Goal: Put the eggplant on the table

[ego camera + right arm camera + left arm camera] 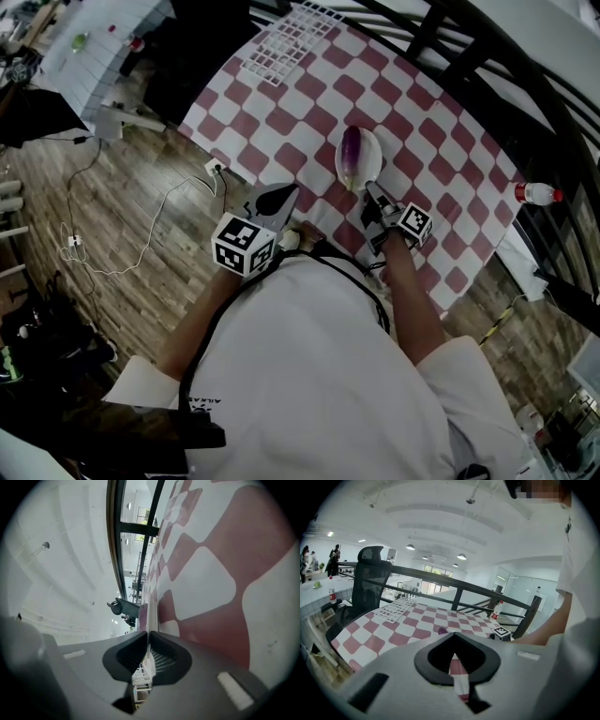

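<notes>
Rack [291, 42], bottle [537, 194] apart from eggplant [351, 155] plate [373, 155]

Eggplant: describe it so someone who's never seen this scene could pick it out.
Find the table with the red-and-white checked cloth. By its edge nearest the person is a white plate, its rim pinched by the right hand-held gripper. The eggplant lies on that plate: the only glossy purple thing there, unlike the white grid rack at the far end.

We hold both arms forward, the left tongs [284, 193] closed empty and tilted slightly downward, the right tongs [372, 192] rolled on their side and clamped on a plate's [374, 155] rim.
</notes>
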Demonstrator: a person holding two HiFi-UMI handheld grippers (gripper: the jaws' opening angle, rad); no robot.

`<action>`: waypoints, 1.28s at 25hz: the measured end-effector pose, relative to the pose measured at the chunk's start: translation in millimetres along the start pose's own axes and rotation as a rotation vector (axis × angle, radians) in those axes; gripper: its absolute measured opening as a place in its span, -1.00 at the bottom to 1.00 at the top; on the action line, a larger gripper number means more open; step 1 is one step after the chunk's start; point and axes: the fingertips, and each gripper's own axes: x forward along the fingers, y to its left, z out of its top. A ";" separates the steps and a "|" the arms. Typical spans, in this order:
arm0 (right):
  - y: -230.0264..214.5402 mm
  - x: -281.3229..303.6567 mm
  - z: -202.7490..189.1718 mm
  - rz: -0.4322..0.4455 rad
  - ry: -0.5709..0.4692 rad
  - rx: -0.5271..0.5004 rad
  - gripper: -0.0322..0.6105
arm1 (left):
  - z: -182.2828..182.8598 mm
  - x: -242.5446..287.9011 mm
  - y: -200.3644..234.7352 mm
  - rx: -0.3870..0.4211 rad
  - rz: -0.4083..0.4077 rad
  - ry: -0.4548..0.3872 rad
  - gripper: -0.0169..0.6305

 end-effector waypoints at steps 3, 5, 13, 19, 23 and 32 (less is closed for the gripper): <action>-4.2 2.3 -1.0 -0.032 -0.007 0.011 -0.81 | 0.6 -1.7 3.9 0.000 0.005 -0.003 -0.93; -8.0 2.8 -2.3 -0.060 -0.012 0.023 -0.82 | -0.3 -3.4 5.4 -0.002 0.006 -0.001 -0.93; -20.2 4.7 -7.5 -0.159 -0.029 0.040 -0.83 | -0.3 -8.3 10.9 -0.002 0.001 -0.005 -0.93; -25.7 6.0 -8.9 -0.221 -0.052 0.046 -0.84 | -2.4 -13.9 17.9 -0.003 0.004 -0.007 -0.93; -28.3 5.8 -9.7 -0.255 -0.073 0.049 -0.83 | -3.8 -17.7 20.3 -0.003 -0.003 -0.010 -0.93; -34.0 6.0 -11.1 -0.371 -0.108 0.017 -0.80 | -5.3 -24.8 23.4 0.004 -0.034 -0.022 -0.93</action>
